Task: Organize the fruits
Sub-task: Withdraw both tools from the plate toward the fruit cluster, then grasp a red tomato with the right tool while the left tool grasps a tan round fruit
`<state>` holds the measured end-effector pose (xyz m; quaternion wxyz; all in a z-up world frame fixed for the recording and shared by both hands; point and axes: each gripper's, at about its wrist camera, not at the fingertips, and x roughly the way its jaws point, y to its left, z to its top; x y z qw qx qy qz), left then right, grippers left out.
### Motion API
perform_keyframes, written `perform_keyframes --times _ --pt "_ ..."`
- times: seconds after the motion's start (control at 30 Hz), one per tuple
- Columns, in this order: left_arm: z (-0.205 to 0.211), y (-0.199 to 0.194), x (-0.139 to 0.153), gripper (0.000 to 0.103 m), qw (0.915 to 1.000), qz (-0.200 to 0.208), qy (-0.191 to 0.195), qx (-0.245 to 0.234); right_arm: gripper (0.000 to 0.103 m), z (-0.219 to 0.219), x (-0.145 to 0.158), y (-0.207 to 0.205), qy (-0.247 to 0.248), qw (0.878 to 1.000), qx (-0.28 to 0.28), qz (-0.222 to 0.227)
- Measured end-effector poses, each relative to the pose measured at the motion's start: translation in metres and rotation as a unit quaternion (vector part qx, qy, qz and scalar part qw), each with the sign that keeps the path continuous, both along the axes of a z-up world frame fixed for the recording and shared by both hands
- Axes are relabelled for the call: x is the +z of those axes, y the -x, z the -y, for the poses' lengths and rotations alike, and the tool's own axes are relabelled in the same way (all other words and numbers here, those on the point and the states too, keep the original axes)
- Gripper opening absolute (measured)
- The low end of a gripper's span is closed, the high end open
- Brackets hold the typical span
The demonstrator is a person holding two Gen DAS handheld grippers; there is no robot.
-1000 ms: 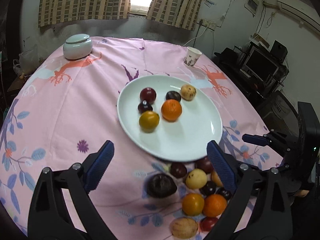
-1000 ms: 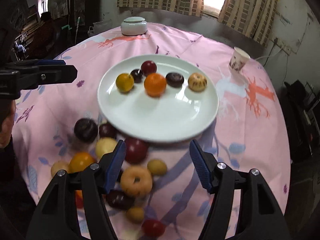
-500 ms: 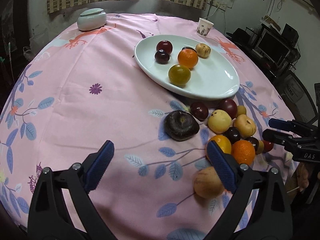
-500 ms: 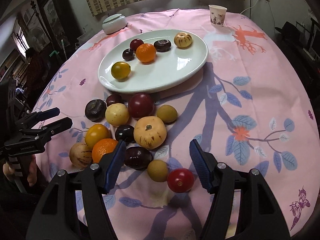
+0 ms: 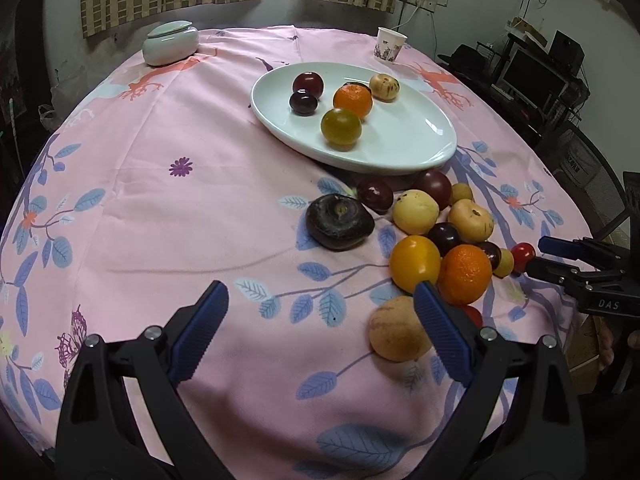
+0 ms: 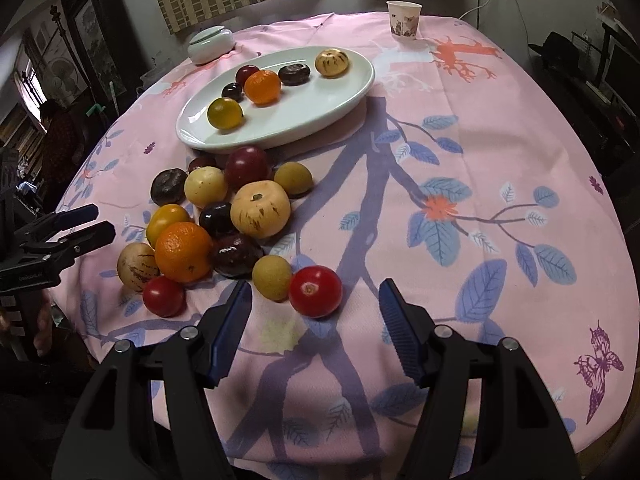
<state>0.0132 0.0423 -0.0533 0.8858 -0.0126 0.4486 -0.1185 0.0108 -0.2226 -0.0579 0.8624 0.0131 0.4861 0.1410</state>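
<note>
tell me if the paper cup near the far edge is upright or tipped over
Upright. The paper cup stands on its base on the pink tablecloth, rim facing up.

Bare tablecloth [image 5: 192, 216] lies open left of the crowded fruit pile [image 5: 440, 236].

From my right tool view, the plate [image 6: 352, 92] sits on the desk [image 6: 460, 152] toward the far left and carries six fruits. A heap of loose fruit [image 6: 260, 208] lies on the desk just in front of the plate. A cup [image 6: 404, 18] stands behind the plate to the right; a lidded bowl [image 6: 211, 45] stands behind it to the left. My left tool [image 6: 80, 224] is left of the heap, and my right tool [image 6: 316, 328] is before it.
</note>
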Motion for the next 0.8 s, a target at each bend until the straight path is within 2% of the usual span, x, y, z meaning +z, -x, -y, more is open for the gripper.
perform_keyframes --times 0.07,0.1,0.13,0.2,0.23,0.33,0.47,0.53,0.63,0.7,0.73,0.8 --pt "0.0 0.005 0.002 0.095 1.0 0.003 -0.006 0.003 0.056 -0.002 -0.006 -0.003 0.004 1.0 0.005 -0.005" --pt "0.0 0.008 0.003 0.095 0.9999 0.005 -0.009 0.006 0.042 -0.003 -0.01 -0.004 -0.005 1.0 0.012 -0.011" --pt "-0.001 0.01 0.003 0.095 0.9999 0.005 -0.01 0.009 0.036 -0.003 -0.011 -0.004 -0.018 1.0 0.019 -0.014" --pt "-0.003 0.013 0.003 0.095 0.9998 0.003 -0.011 0.015 0.034 -0.003 -0.011 -0.003 -0.025 0.999 0.025 -0.008" --pt "-0.003 0.014 0.003 0.095 0.9998 0.001 -0.011 0.017 0.03 -0.003 -0.011 -0.002 -0.023 0.999 0.028 -0.005" --pt "0.0 0.017 0.001 0.095 0.9998 -0.004 -0.014 0.017 0.03 0.007 -0.009 -0.001 -0.045 0.999 0.018 -0.009" --pt "0.015 0.019 -0.003 0.095 0.9994 -0.007 -0.033 -0.005 0.03 0.019 -0.003 0.008 -0.016 1.0 -0.006 0.008" --pt "0.025 0.019 -0.008 0.095 0.9986 -0.016 -0.048 -0.017 0.03 0.025 -0.007 0.009 -0.009 1.0 -0.016 0.002" --pt "0.036 0.017 -0.017 0.096 0.9967 -0.016 -0.076 -0.024 0.03 0.029 -0.012 0.012 -0.013 1.0 -0.018 0.003" --pt "0.038 0.016 -0.02 0.095 0.9973 -0.017 -0.063 -0.032 0.03 0.03 -0.013 0.012 -0.016 1.0 -0.018 0.003" --pt "0.04 0.016 -0.022 0.091 0.9975 -0.021 -0.055 -0.038 0.031 0.031 -0.014 0.012 -0.02 1.0 -0.018 0.001" --pt "0.046 0.013 -0.029 0.06 0.9968 -0.041 -0.025 -0.064 0.031 0.032 -0.017 0.01 -0.021 1.0 -0.017 -0.006"
